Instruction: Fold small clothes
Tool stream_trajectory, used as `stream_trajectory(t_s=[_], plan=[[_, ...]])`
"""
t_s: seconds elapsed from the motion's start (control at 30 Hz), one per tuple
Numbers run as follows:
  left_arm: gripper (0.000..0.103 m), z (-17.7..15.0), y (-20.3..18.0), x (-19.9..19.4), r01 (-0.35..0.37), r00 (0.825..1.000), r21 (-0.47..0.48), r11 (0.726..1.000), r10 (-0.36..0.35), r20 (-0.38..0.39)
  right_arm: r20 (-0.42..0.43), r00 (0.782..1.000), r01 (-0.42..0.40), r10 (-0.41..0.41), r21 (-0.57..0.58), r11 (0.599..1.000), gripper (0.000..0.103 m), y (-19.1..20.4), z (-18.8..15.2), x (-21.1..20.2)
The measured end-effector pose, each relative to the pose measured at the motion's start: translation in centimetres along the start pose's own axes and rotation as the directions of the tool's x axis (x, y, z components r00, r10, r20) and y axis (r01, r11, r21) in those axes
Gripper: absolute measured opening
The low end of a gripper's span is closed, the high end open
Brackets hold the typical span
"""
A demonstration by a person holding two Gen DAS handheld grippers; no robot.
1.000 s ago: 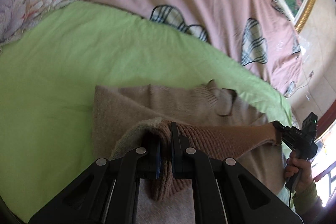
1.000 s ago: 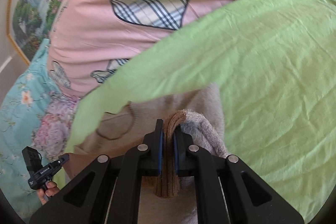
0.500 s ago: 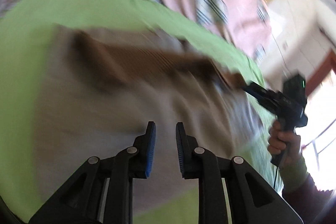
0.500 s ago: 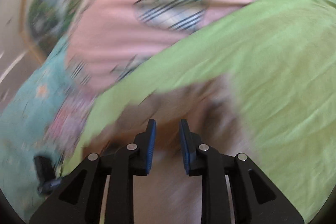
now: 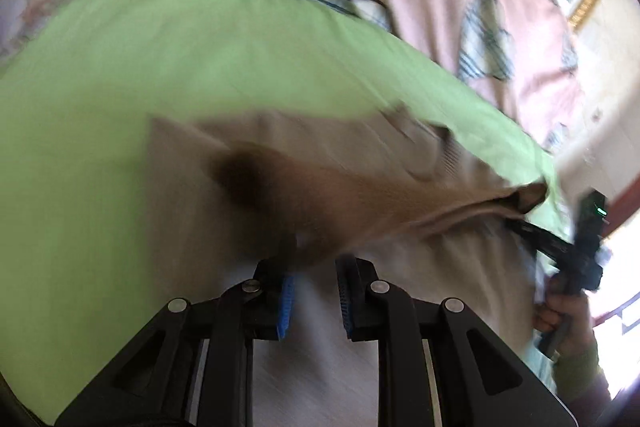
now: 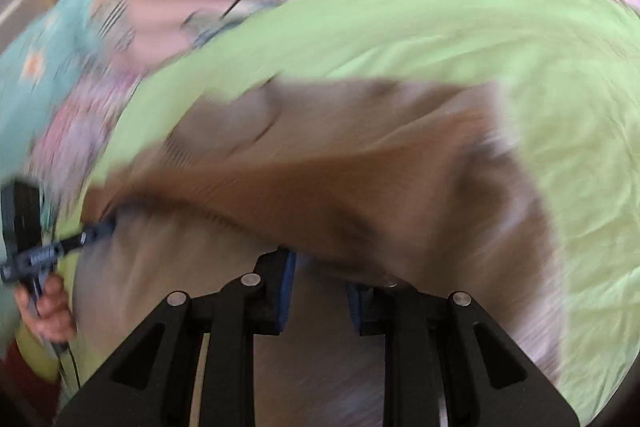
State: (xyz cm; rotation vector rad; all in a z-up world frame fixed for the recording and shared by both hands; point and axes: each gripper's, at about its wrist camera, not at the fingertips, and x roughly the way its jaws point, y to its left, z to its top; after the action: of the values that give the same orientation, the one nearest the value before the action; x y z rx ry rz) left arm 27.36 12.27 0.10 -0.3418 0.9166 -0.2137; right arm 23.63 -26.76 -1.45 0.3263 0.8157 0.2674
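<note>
Both claws stand apart with nothing between the pads: the left gripper (image 5: 314, 297) and right gripper (image 6: 320, 291) have just been opening, letting the fold go. Just beyond them the sweater (image 5: 320, 187) lies on the green sheet (image 5: 160, 67), its brown hem band laid up across the body. One fold looks done; more folds and squaring likely remain. Blur hides detail

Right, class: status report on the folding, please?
Left gripper, right gripper: jaws just opened, nothing pinched. Sweater bunched on green sheet. Nothing in the way.
</note>
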Motion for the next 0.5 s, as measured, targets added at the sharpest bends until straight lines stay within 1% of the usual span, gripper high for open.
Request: stream_trajectory(t_s=[0.03,0.07,0.13,0.17,0.27,0.37,0.43,0.5], plan=[[0.019,0.6,0.7,-0.1,-0.024,1.0,-0.011,1.0,0.024,0.02,0.033,0.999,0.024,-0.025,0.033,0.999,0.024,-0.8,0.3,-0.3],[0.019,0.9,1.3,-0.1,-0.017,0.999,-0.033,0.999,0.018,0.028,0.06,0.997,0.041,-0.045,0.068,0.997,0.024,-1.6,0.5,-0.7],[0.019,1.3,2.6,-0.4,0.015,0.999,-0.085,0.996,-0.011,0.048,0.097,0.993,0.047,-0.06,0.132,0.99,0.024,-3.1,0.6,-1.5],[0.019,1.1,3.2,-0.7,0.028,0.998,-0.112,0.993,-0.021,0.065,0.107,0.992,0.048,-0.066,0.16,0.986,0.024,-3.7,0.5,-2.1],[0.019,0.4,4.1,-2.0,0.034,0.995,-0.16,0.987,-0.019,0.096,0.125,0.99,0.037,-0.062,0.196,0.98,0.024,-4.0,0.0,-3.2],[0.019,-1.9,4.5,-3.9,0.049,0.993,-0.194,0.98,-0.028,0.112,0.137,0.989,0.02,-0.048,0.201,0.979,0.027,-3.1,-1.0,-4.8],[0.019,-3.8,4.1,-5.1,0.053,0.993,-0.187,0.981,-0.033,0.112,0.152,0.988,-0.003,-0.028,0.198,0.98,0.036,-2.3,-2.3,-6.1],[0.019,-6.0,2.9,-6.2,0.067,0.993,-0.175,0.982,-0.049,0.105,0.158,0.987,-0.025,-0.005,0.19,0.981,0.037,-1.5,-3.7,-7.0]])
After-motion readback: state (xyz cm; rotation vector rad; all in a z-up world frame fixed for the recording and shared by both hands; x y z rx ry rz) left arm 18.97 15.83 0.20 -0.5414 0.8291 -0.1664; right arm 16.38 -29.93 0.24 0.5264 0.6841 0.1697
